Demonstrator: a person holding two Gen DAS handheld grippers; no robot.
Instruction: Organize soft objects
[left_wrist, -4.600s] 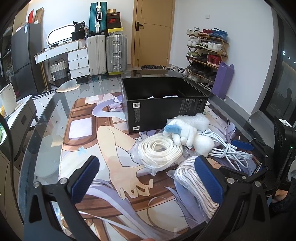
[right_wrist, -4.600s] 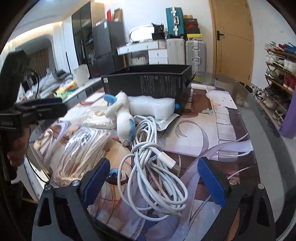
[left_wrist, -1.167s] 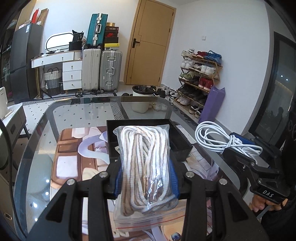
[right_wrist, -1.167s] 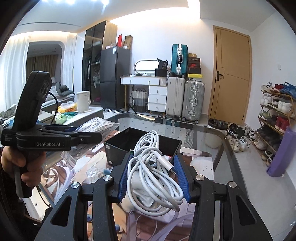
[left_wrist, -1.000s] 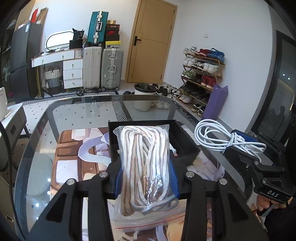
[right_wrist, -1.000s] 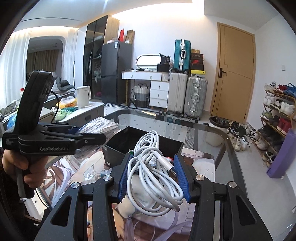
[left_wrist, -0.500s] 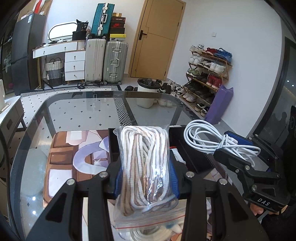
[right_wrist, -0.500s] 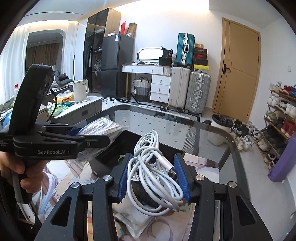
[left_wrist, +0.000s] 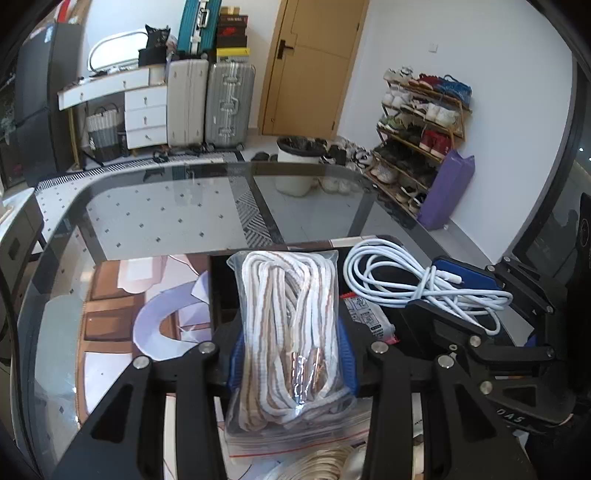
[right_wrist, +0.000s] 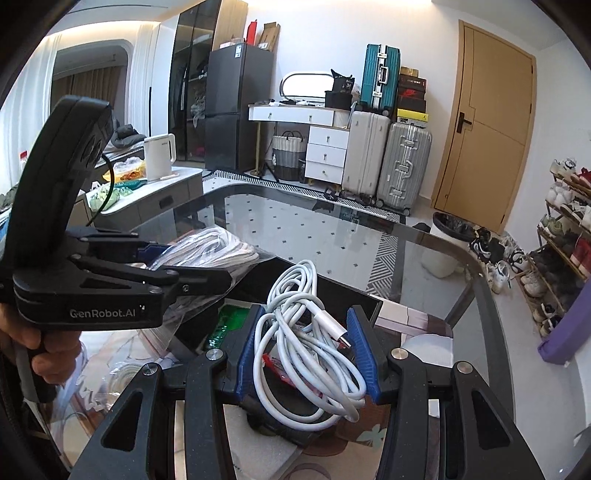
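Black gripper frames (left_wrist: 291, 363) with silver screws and blue pads (right_wrist: 360, 349) are being shown; white "GenRobot.AI" lettering is being displayed.

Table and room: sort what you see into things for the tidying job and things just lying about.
For the job: bagged rope in left gripper; white cable in right gripper; black box.

Lying about: suitcases, shoe rack, kettle, bin.

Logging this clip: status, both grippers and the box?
Left gripper shut on bagged rope. Right gripper shut on white cable. Both above the black box. Nothing blocking it.
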